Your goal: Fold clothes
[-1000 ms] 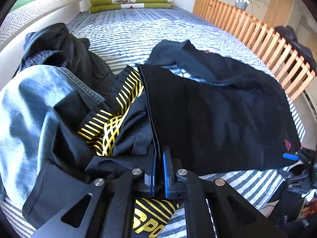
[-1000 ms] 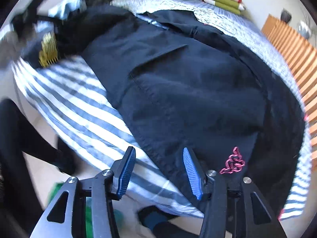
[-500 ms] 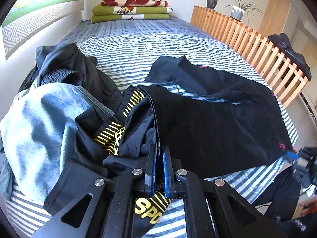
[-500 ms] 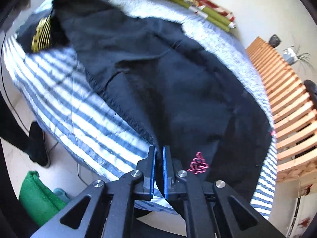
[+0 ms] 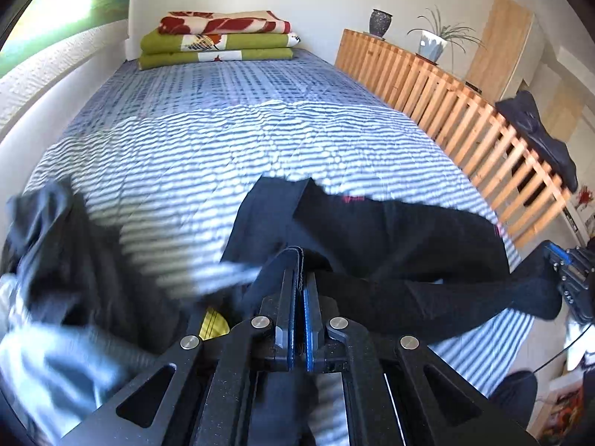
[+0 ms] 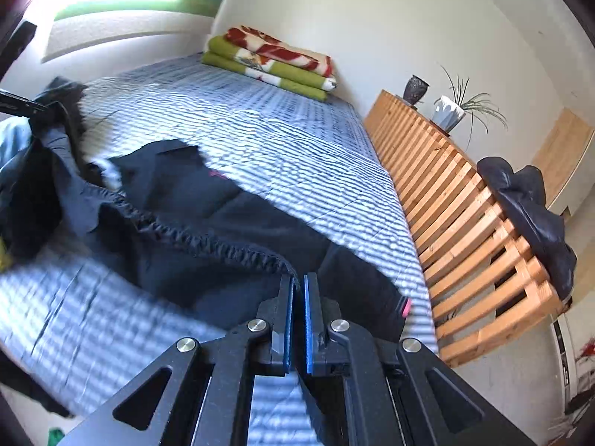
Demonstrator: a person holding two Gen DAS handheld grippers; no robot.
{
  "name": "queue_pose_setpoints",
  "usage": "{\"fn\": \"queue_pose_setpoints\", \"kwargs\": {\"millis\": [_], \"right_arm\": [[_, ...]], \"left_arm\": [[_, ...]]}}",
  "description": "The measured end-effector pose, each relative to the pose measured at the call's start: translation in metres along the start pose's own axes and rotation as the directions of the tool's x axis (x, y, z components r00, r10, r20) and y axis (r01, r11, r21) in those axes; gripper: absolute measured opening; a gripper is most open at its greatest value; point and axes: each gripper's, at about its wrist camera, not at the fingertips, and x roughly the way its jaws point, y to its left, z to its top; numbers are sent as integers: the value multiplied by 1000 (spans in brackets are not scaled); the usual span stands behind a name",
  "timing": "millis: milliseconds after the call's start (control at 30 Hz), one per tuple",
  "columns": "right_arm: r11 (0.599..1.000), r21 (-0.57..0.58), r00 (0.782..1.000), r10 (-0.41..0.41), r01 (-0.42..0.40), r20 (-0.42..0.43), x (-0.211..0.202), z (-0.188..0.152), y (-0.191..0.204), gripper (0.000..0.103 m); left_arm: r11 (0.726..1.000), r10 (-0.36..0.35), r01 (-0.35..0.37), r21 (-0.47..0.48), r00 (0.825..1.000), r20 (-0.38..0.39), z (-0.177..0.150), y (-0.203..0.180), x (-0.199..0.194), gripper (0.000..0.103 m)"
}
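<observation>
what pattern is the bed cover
Blue and white stripes across the bed cover, clearest in the left wrist view.

Far bed: open striped cover.
Far end: folded blankets.
Right: slatted wooden frame.
Near left: heaped clothes block passage.
</observation>
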Motion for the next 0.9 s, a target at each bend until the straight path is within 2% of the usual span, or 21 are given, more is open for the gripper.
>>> {"fn": "queue_pose_setpoints", "kwargs": {"millis": [100,367,467,600,667,767,867,900], "right_arm": [[999,-10,998,-52,52,-20,45,22,-4,4],[995,-8,982,-98,98,-163,193,64,-20,4],[997,-3,971,-73,75,-227,238,67,-14,4],[994,-73,959,-95,78,-266,279,65,8,4],[995,-80,955,-73,52,-288,289,65,14,5],[998,-66,951,-36,17,-307,292,65,15,12],[999,-43,963,-3,-9,-271,276,69,10,22],[1000,-22,967,7,-13,-253,265,70,5,29]], "left_arm": [[1000,26,-26,4,1000,-13,38,-1,40,3],[997,79,-79,3,993,-87,119,14,175,3],[994,105,-105,7,988,-111,136,24,214,3],[990,139,-140,13,972,-190,143,36,264,7],[987,161,-162,15,968,-194,141,39,268,10],[984,180,-181,11,969,-169,135,51,256,23],[982,190,-191,8,972,-136,123,58,229,25],[982,188,-188,14,974,-127,118,59,216,25]]}}
